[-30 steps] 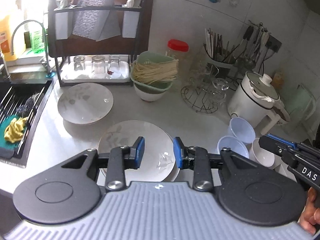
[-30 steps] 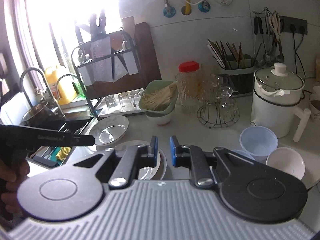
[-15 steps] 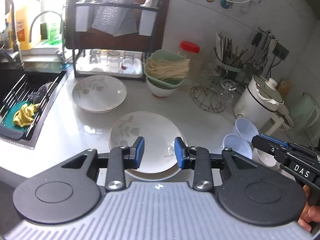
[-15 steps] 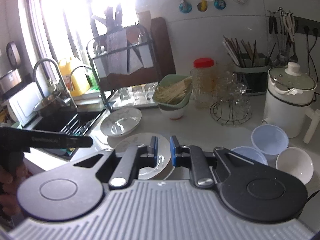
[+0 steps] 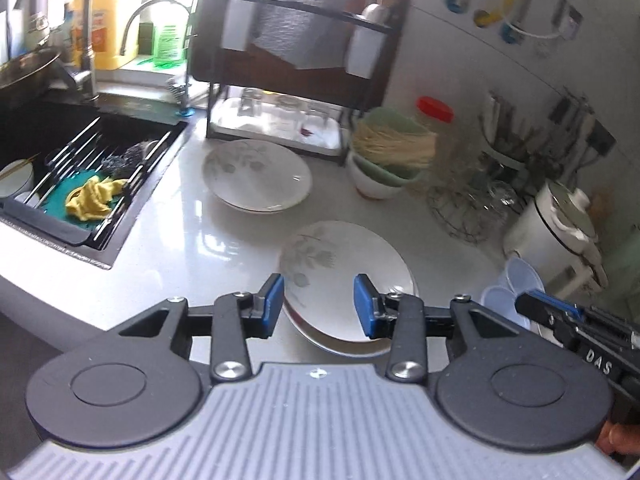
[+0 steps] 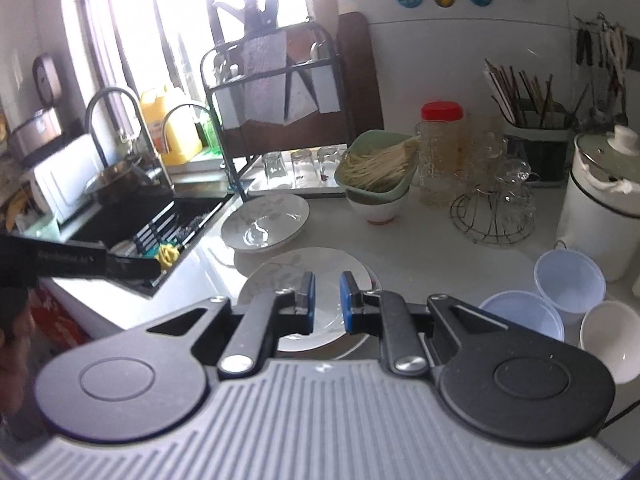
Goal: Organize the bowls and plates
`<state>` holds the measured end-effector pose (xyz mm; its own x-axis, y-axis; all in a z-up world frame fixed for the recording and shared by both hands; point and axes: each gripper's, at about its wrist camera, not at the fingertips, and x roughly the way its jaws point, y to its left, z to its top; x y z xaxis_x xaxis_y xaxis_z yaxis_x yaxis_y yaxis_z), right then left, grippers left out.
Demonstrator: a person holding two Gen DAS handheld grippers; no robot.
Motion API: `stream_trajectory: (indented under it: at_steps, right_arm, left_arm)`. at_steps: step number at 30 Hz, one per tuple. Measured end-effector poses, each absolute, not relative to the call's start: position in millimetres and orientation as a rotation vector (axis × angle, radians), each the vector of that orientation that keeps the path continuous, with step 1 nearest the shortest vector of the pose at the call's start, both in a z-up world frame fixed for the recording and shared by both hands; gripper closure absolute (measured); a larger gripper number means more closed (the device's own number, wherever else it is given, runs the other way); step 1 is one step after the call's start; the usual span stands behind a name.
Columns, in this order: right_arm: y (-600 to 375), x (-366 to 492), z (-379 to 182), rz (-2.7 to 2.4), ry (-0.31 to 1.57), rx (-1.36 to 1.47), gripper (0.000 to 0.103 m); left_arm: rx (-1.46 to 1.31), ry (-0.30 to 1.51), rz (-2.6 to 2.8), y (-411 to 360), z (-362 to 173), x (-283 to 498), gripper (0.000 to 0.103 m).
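A stack of leaf-patterned plates (image 5: 344, 256) (image 6: 276, 276) lies near the counter's front edge. A second leaf-patterned plate (image 5: 256, 176) (image 6: 266, 220) sits behind it, toward the sink. Two pale blue bowls (image 5: 516, 280) (image 6: 570, 276) and a white bowl (image 6: 612, 336) stand to the right of the stack. My left gripper (image 5: 320, 306) hovers over the near rim of the stack; its jaws are opening, with nothing between the pads. My right gripper (image 6: 327, 304) also hangs above the stack, shut and empty. Each gripper shows at the edge of the other's view.
A black sink (image 5: 60, 168) with a yellow cloth lies at the left. A dish rack (image 5: 288, 80) with glasses stands at the back, beside a green basket on a white bowl (image 5: 372, 188). A wire glass stand (image 6: 492, 220) and white cooker (image 6: 600, 208) fill the right.
My left gripper has swung left and back, bringing the sink into view, and its jaws have spread wider. My right gripper has drifted a little and stayed shut.
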<state>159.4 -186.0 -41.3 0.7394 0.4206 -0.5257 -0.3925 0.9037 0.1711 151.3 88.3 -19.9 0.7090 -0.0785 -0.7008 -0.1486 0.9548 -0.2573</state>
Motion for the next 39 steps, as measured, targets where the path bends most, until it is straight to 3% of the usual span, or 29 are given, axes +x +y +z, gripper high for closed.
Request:
stream_trajectory:
  at_steps: [5, 8, 10, 12, 16, 36, 39]
  right_arm:
    - [-176.7, 174.5, -40.7, 0.439, 0.596, 0.060, 0.086]
    - [-172.0, 185.7, -37.6, 0.438, 0.596, 0.075, 0.085]
    - [-168.2, 194.6, -39.7, 0.438, 0.602, 0.086, 0.053]
    - [-163.0, 203.9, -43.1, 0.445, 0.622, 0.103, 0.043]
    - [-148.6, 225.5, -50.7, 0.454, 0.666, 0.144, 0.044]
    - [-41.1, 373.2, -111.5, 0.372, 0.826, 0.174, 0.045]
    - [-26.5, 392.8, -123.6, 0.356, 0.840, 0.174, 0.049]
  left_arm:
    - [-0.318, 0.804, 0.049, 102.0, -22.1, 174.3, 0.058]
    - [-0.313, 0.800, 0.044, 108.2, -24.0, 189.6, 0.051]
    - [-0.286, 0.812, 0.059, 111.5, -28.1, 201.9, 0.050]
    - [-0.268, 0.822, 0.061, 117.1, -31.2, 212.4, 0.046]
    - [-0.266, 0.840, 0.064, 140.0, -34.3, 236.7, 0.040]
    - [-0.335, 0.959, 0.051, 267.7, -134.4, 379.1, 0.040]
    - [-0.336, 0.979, 0.028, 275.6, -147.2, 399.2, 0.041]
